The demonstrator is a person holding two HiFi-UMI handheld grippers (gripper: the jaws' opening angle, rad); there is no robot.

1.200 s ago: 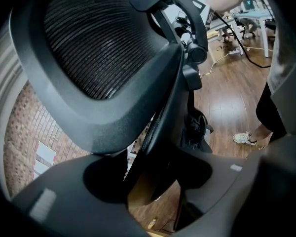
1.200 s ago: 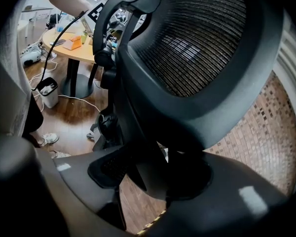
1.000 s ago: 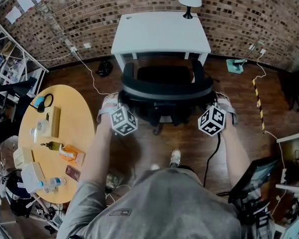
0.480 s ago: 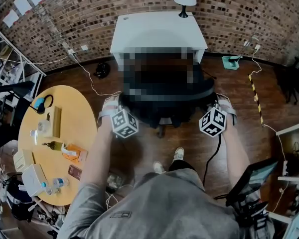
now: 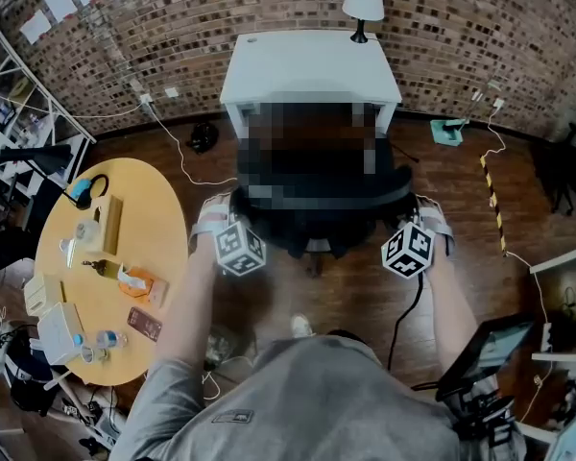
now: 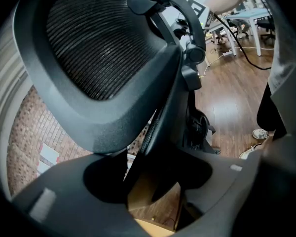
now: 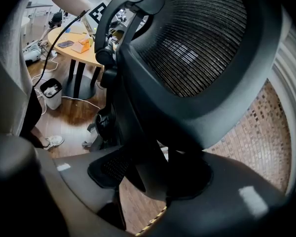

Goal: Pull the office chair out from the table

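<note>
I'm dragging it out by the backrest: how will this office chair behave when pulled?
The office chair probably rolls easily across the smooth wooden floor. Gripped high on its mesh back, it may swivel or tilt rather than track straight.

A round wooden table [image 5: 163,257] is carrying an orange packet [image 5: 134,284] and a water bottle [image 5: 104,339]; a white lamp [image 5: 363,3] is standing by the brick wall [image 5: 173,17], a white cable [image 5: 180,157] trailing across the wood floor [image 5: 461,190].

Shows woven black mesh on the office chair [image 6: 93,38] back, matt plastic rim — smooth white table [image 5: 312,65], rough brick wall [image 5: 221,8], glossy wood floor [image 6: 232,102].
</note>
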